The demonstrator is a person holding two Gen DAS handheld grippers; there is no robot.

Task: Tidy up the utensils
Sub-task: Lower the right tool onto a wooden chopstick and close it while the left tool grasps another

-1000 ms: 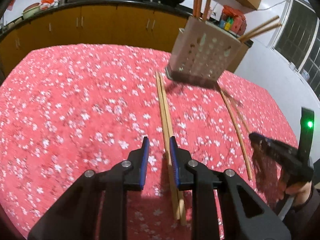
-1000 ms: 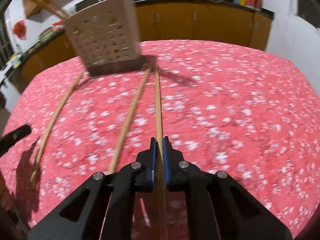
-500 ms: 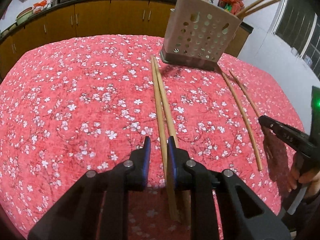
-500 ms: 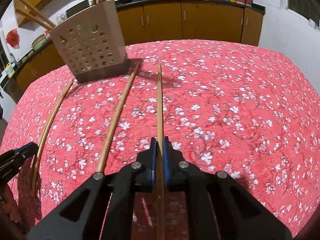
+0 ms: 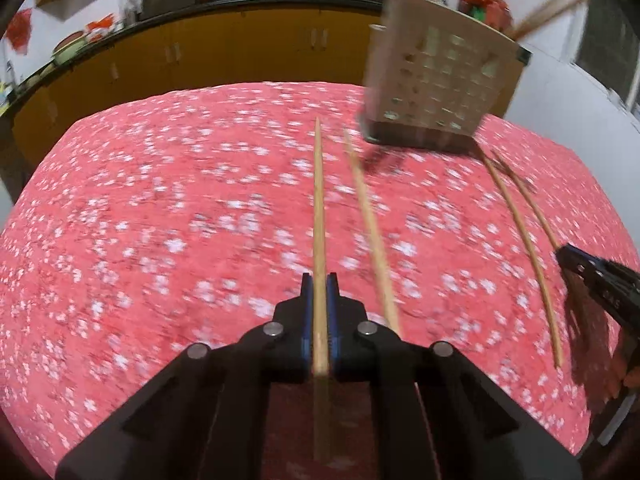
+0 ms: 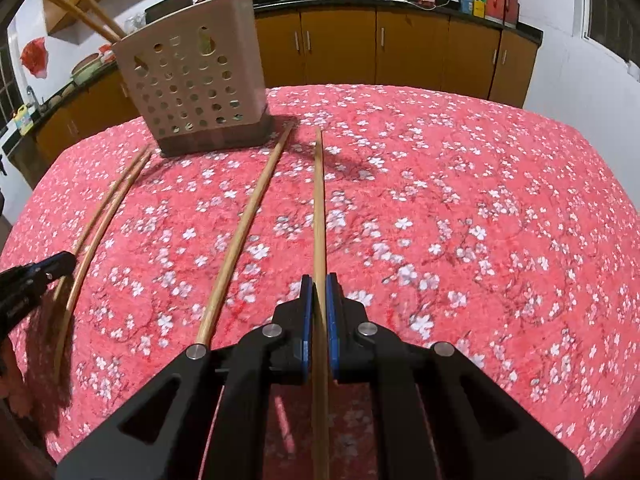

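My left gripper (image 5: 319,280) has its jaws closing tight on a wooden chopstick (image 5: 318,200), and the pads press it from both sides. A second chopstick (image 5: 372,236) lies just right of it on the cloth. My right gripper (image 6: 319,282) is shut on another chopstick (image 6: 318,200), with a loose one (image 6: 248,220) to its left. A beige perforated holder (image 6: 192,88) (image 5: 440,80) stands at the far end with several chopsticks (image 6: 80,4) sticking out. In each wrist view the other gripper shows at the edge: the right gripper (image 5: 564,254) and the left gripper (image 6: 68,260).
The table wears a red cloth with white blossoms (image 6: 480,200). Behind it runs a kitchen counter with brown cabinets (image 6: 400,52), with woks and jars on top. The table's edges curve away close on both sides.
My left gripper has closed on one chopstick of the middle pair, and that stick now sits apart from its neighbour. The right gripper keeps its grip and has not moved.
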